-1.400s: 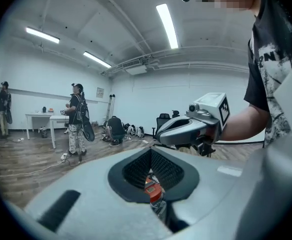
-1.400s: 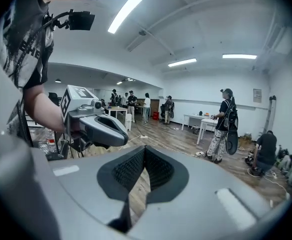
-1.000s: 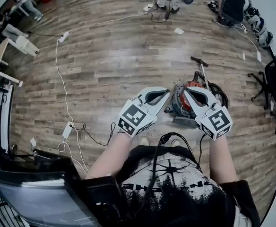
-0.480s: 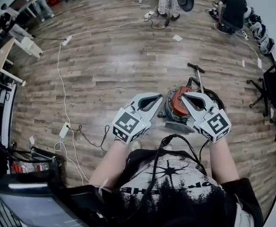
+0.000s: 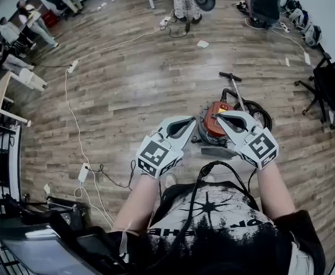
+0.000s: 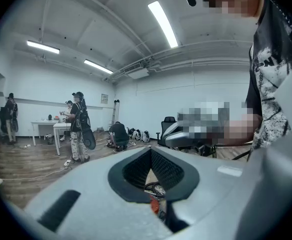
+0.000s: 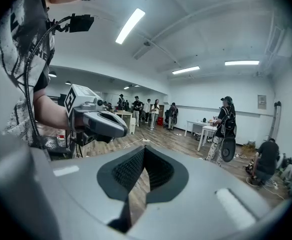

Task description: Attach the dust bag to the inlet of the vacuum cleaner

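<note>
now both grippers are out in front of the person, over the wooden floor (image 5: pixel 127 85). left gripper (image 5: pixel 194 119): jaws fully together, nothing between them. right gripper (image 5: pixel 219 115): jaws likewise shut and empty. in each gripper view the pads meet at the tip.

the vacuum cleaner (image 5: pixel 210 125) stands on the floor just beyond the two tips, orange-red body between them. its upright handle (image 5: pixel 230 76) is on the far side and a black hose (image 5: pixel 260 112) is coiled at its right. a flat grey piece (image 5: pixel 216 152) lies on the floor at its near side, partly under the right gripper; cannot tell what it is. no dust bag can be made out in any view. through the gap under the left jaws, a sliver of orange body and black hose shows.

change against a second ago: the right gripper then covered most of the vacuum body; now more of the body shows to the left of its tip, and the two tips sit closer to each other. jaw state is unchanged on both sides. the dark equipment at the near left fills less of the head view. the white cable (image 5: pixel 70 105) on the left lies as before.
</note>
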`<action>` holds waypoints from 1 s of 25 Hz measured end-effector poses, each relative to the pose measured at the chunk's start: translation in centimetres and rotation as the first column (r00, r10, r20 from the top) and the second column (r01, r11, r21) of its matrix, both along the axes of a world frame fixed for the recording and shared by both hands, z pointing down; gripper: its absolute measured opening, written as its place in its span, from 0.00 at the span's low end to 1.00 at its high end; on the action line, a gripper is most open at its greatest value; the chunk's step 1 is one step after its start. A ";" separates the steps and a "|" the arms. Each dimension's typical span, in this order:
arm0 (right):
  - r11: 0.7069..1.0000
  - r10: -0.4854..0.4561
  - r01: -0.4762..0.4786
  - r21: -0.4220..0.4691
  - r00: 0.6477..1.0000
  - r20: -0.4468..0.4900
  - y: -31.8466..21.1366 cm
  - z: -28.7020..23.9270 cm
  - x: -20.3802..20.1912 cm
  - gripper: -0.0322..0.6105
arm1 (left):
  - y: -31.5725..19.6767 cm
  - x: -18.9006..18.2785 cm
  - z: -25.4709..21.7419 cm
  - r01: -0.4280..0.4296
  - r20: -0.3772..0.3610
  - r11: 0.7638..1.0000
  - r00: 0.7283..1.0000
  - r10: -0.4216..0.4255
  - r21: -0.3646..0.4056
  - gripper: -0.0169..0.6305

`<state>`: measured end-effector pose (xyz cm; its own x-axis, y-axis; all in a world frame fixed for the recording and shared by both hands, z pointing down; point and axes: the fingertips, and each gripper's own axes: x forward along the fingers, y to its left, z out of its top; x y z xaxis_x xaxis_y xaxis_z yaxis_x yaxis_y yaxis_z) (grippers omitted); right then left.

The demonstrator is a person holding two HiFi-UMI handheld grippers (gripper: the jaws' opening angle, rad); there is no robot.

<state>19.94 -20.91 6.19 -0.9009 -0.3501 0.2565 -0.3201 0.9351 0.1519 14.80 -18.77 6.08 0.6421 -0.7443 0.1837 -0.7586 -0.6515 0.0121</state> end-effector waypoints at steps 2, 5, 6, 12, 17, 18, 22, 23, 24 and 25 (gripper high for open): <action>1.000 0.000 0.000 -0.001 1.000 -0.017 0.0 0.3 -0.1 0.06 | -0.1 0.2 0.1 -0.014 0.007 1.000 1.000 0.014 -0.005 0.03; 1.000 0.004 -0.004 -0.005 1.000 -0.021 0.1 0.7 -0.1 0.06 | -0.3 0.3 0.2 -0.027 0.013 1.000 1.000 0.027 -0.009 0.03; 1.000 0.007 -0.007 -0.005 1.000 -0.021 0.2 0.7 -0.1 0.06 | -0.3 0.3 0.2 -0.031 0.015 0.999 0.999 0.031 -0.011 0.03; 1.000 0.026 -0.026 -0.002 1.000 -0.017 0.7 0.5 -0.2 0.06 | 0.3 0.2 0.1 -0.040 0.026 0.999 0.999 0.040 -0.008 0.03; 0.999 0.034 -0.034 0.008 0.999 -0.018 0.7 0.2 0.0 0.06 | 0.4 0.2 -0.6 -0.031 0.037 0.999 0.999 0.031 0.020 0.03; 0.999 0.038 -0.038 0.012 0.999 -0.017 0.7 0.2 0.0 0.06 | 0.4 0.2 -0.8 -0.026 0.037 0.999 0.999 0.025 0.032 0.03; 0.999 0.043 -0.043 0.017 0.999 -0.014 0.5 0.3 0.2 0.06 | 0.2 0.2 -0.9 -0.022 0.035 0.999 0.999 0.020 0.044 0.03; 0.999 0.043 -0.043 0.017 0.999 -0.015 0.5 0.3 0.3 0.06 | 0.1 0.3 -0.9 -0.022 0.036 0.999 0.999 0.020 0.046 0.03; 0.999 0.043 -0.042 0.018 0.999 -0.016 0.4 0.3 0.4 0.06 | 0.0 0.3 -1.0 -0.021 0.036 0.999 0.999 0.019 0.049 0.03; 0.999 0.042 -0.042 0.017 0.999 -0.017 0.3 0.2 0.5 0.06 | -0.1 0.4 -1.0 -0.020 0.036 0.998 0.999 0.019 0.053 0.03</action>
